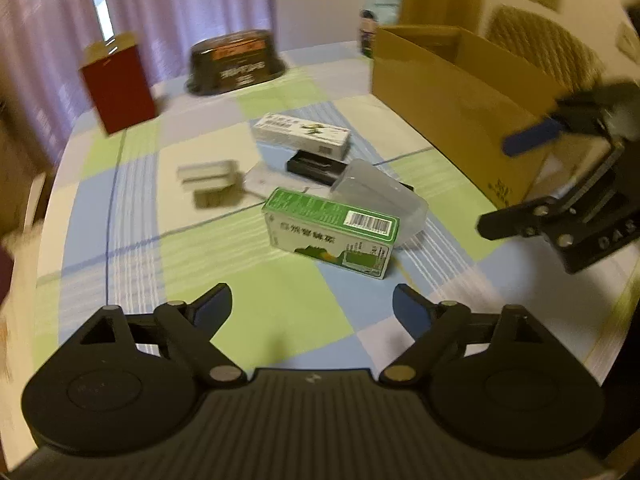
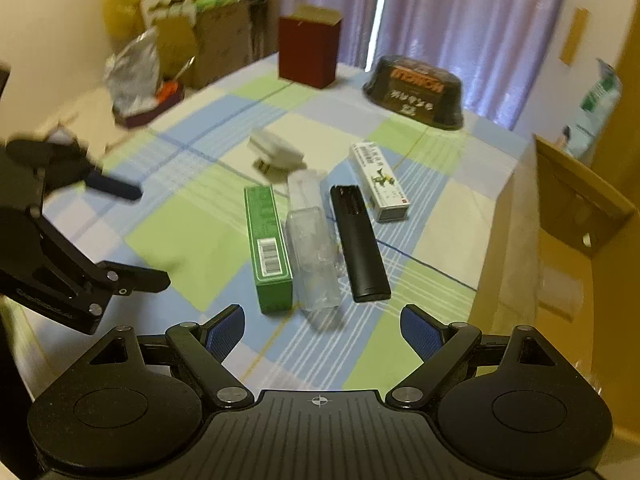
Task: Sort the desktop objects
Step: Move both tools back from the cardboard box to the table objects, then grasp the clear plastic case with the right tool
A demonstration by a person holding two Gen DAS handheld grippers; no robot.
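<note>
left gripper point(image 1: 312, 306): fingers spread wide, nothing between them, above the cloth
right gripper point(image 2: 322, 330): fingers spread wide, empty, by the brown cardboard box point(image 2: 560, 240)
surface: table under a green, blue and white checked cloth point(image 2: 192, 248)
near cluster: green rectangular carton point(image 2: 269, 248), clear plastic case point(image 2: 314, 256) touching it, black slim remote point(image 2: 360, 244) just beside
mid: white printed carton point(image 2: 379, 182), white charger plug point(image 2: 274, 152)
far edge: dark red upright box point(image 2: 308, 50), black oval tub point(image 2: 416, 90)
room: purple curtains point(image 2: 472, 24) behind, blurred clutter left
</note>
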